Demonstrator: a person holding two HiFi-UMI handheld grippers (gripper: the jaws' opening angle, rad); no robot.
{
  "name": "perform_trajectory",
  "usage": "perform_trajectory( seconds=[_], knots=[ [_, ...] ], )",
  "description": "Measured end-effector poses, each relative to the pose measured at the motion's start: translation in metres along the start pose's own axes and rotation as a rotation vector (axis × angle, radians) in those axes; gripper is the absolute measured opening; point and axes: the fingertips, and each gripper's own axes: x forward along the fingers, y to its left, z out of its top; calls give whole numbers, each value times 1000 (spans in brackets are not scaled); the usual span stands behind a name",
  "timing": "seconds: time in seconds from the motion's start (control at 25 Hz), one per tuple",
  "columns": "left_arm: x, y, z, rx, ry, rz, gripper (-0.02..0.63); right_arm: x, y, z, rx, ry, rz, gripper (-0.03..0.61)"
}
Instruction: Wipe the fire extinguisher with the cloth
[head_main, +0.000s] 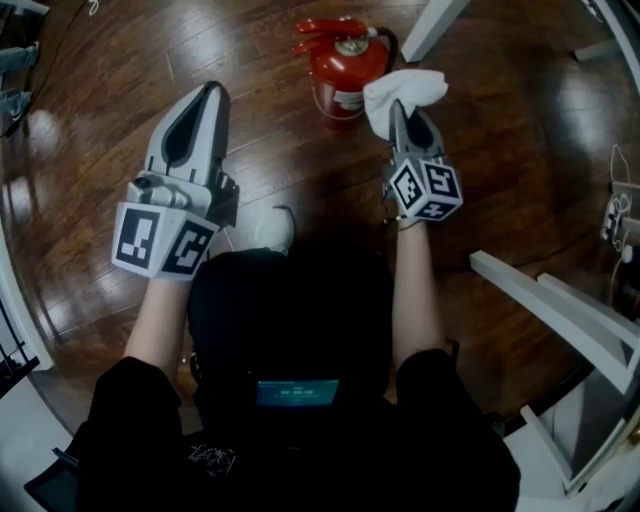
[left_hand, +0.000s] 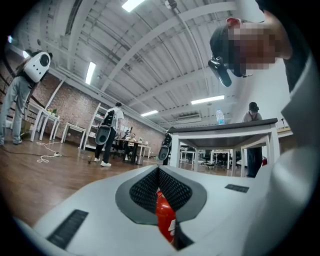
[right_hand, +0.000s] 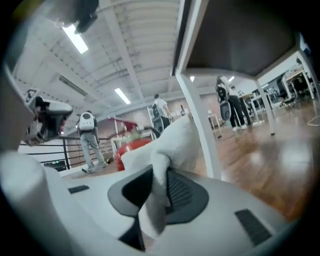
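A red fire extinguisher (head_main: 340, 65) stands upright on the dark wooden floor (head_main: 100, 110), just ahead of me. My right gripper (head_main: 400, 108) is shut on a white cloth (head_main: 402, 92), which bunches up beyond the fingertips right beside the extinguisher's right side. In the right gripper view the cloth (right_hand: 170, 145) fills the jaws of my right gripper (right_hand: 159, 175), and the red extinguisher (right_hand: 132, 147) shows behind it to the left. My left gripper (head_main: 212, 90) is shut, holds nothing, and hangs to the left of the extinguisher. In its own view my left gripper (left_hand: 159, 172) points at the extinguisher (left_hand: 165, 215).
A white table leg (head_main: 435, 25) slants down just right of the extinguisher. A white frame (head_main: 560, 310) stands at the right, with cables (head_main: 615, 215) on the floor beyond it. My white shoe (head_main: 272, 228) is below. Other people (left_hand: 107, 135) stand far off.
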Motion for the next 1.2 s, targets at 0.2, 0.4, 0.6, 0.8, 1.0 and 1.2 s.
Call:
perform_trajectory(
  seconds=[0.2, 0.4, 0.6, 0.8, 1.0, 1.2],
  knots=[
    [4, 3, 2, -2, -14, 7, 0, -11, 71, 88, -106, -165, 139, 78],
    [22, -6, -18, 31, 26, -34, 0, 17, 109, 56, -218, -82, 188, 78],
    [31, -22, -42, 49, 63, -89, 0, 21, 108, 16, -225, -36, 173, 78],
    [24, -23, -61, 50, 101, -96, 0, 31, 67, -76, -132, 157, 133, 78],
    [20, -27, -60, 62, 102, -103, 0, 53, 33, -152, -139, 344, 118, 78],
    [16, -24, -58, 64, 97, -93, 0, 30, 62, -114, -154, 261, 173, 78]
  ],
)
